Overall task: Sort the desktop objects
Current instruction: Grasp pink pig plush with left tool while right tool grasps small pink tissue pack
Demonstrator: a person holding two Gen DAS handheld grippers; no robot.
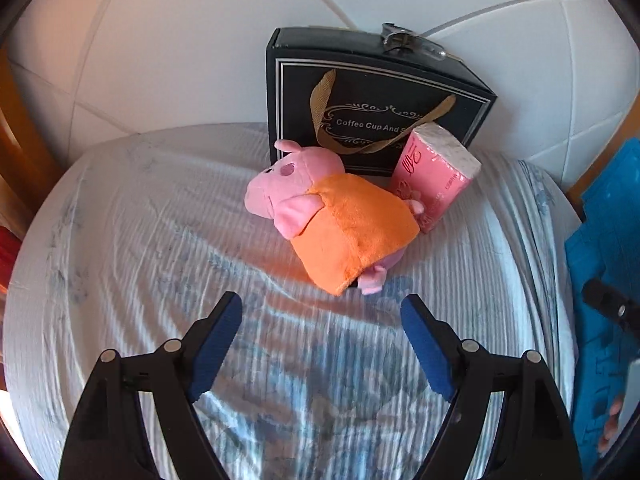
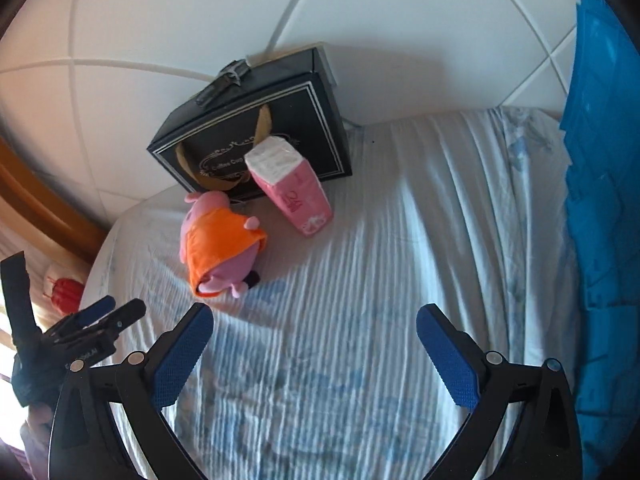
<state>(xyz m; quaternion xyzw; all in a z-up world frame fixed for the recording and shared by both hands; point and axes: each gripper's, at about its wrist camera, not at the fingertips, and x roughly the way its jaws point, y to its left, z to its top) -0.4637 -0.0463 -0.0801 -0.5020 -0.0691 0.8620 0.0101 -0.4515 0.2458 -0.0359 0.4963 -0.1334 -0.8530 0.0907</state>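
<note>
One pink pig plush (image 1: 320,208), orange dress, lying sideways

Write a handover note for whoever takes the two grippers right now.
Left gripper: open, empty, above the cloth in front of the plush pig.
Right gripper: open, empty, above the striped cloth.
Pig lies on its side before the black gift box; pink tissue pack leans on that box; a nail clipper sits on top.
Done: nothing sorted, as far as visible.
Left: all of it.

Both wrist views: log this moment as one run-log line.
left tool: open, empty | right tool: open, empty | pig plush: lying on cloth, untouched | tissue pack: leaning on black gift box
</note>
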